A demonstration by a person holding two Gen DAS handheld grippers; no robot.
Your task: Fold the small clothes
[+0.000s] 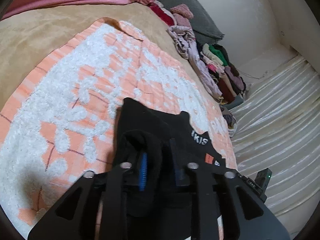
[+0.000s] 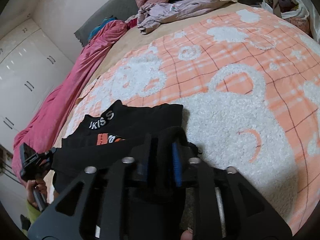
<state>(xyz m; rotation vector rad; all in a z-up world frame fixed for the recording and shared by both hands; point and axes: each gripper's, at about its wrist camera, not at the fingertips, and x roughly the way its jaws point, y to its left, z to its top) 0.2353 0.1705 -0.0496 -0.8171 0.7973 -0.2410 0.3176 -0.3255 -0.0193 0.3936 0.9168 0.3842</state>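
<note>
Black top, collar lettered "KIS S", lies lower left; left tool and right tool each pinch its fabric.

A bedroom in a home — the bed is spread with a tan cover and an orange-and-white fleecy blanket, a pink quilt bunched along one side. Heaps of clothes line the far edge — and a white wardrobe with dark handles fills the wall beside it.
</note>
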